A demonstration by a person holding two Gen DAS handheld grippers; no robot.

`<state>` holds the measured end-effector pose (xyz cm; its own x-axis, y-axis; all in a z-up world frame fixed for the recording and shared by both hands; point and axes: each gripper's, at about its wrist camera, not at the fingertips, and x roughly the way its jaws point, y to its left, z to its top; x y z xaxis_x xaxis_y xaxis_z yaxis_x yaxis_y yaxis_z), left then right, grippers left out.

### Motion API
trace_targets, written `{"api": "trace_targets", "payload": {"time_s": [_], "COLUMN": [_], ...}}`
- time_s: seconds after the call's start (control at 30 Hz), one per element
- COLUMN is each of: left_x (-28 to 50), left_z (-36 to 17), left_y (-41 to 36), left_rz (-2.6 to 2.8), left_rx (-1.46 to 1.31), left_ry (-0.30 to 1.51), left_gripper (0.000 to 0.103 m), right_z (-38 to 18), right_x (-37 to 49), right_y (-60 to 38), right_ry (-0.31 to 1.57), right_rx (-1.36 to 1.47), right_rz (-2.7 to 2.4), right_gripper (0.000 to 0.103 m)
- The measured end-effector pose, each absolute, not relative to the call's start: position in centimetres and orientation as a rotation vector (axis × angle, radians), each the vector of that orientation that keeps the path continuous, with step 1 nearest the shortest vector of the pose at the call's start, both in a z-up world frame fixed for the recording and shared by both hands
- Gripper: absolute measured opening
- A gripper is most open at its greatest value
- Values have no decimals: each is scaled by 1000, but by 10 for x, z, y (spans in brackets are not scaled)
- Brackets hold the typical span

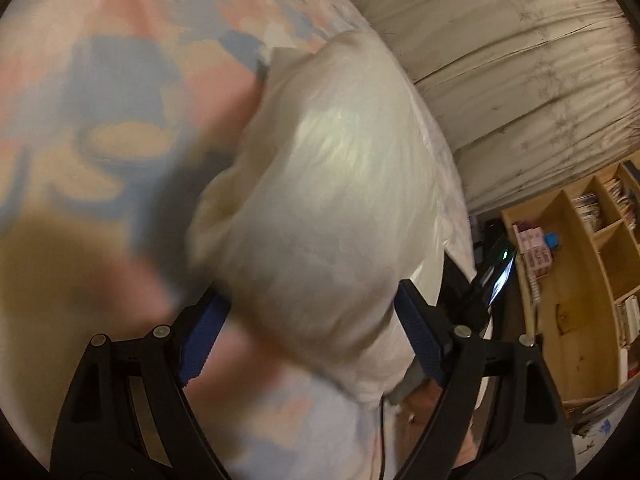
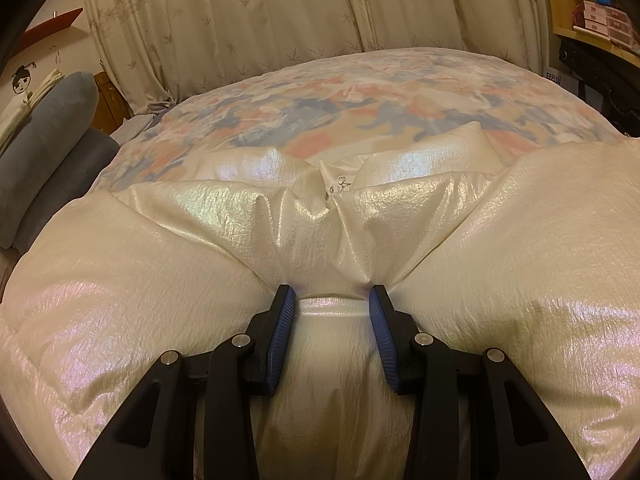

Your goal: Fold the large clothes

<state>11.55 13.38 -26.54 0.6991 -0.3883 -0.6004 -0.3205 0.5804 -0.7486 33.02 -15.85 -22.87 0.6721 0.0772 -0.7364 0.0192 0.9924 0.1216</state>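
A large cream puffer jacket with a shiny quilted shell lies on a bed with a flowered cover. My right gripper is shut on a pinched fold of the jacket near its middle, below the collar. In the left wrist view a bulky part of the jacket sits between the fingers of my left gripper, lifted above the flowered cover. The view is blurred and the fingers stand wide apart, so the grip is unclear.
Pale curtains hang behind the bed. Grey pillows lie at the left. A wooden shelf unit with books and boxes stands to the right of the bed, with a lit phone beside it.
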Motion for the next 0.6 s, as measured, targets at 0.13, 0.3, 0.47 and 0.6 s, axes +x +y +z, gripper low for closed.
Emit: {"api": "trace_targets", "payload": {"time_s": [0.13, 0.3, 0.47, 0.6], "left_x": [147, 171, 160, 166], "left_z": [-269, -249, -187, -172], "left_y": [152, 138, 52, 13], "left_rz": [-36, 7, -92, -161], "left_rx": [-1033, -844, -308, -191], "left_ry": [756, 696, 500, 468], "left_gripper": [81, 48, 24, 23], "right_z": [-229, -229, -232, -233], "right_x": [331, 333, 337, 342], "right_y": [-159, -159, -155, -152], "right_ry": [834, 852, 874, 909], "right_rx": [122, 123, 102, 88], "right_rz": [33, 26, 19, 21], "right_gripper": [40, 40, 40, 40]}}
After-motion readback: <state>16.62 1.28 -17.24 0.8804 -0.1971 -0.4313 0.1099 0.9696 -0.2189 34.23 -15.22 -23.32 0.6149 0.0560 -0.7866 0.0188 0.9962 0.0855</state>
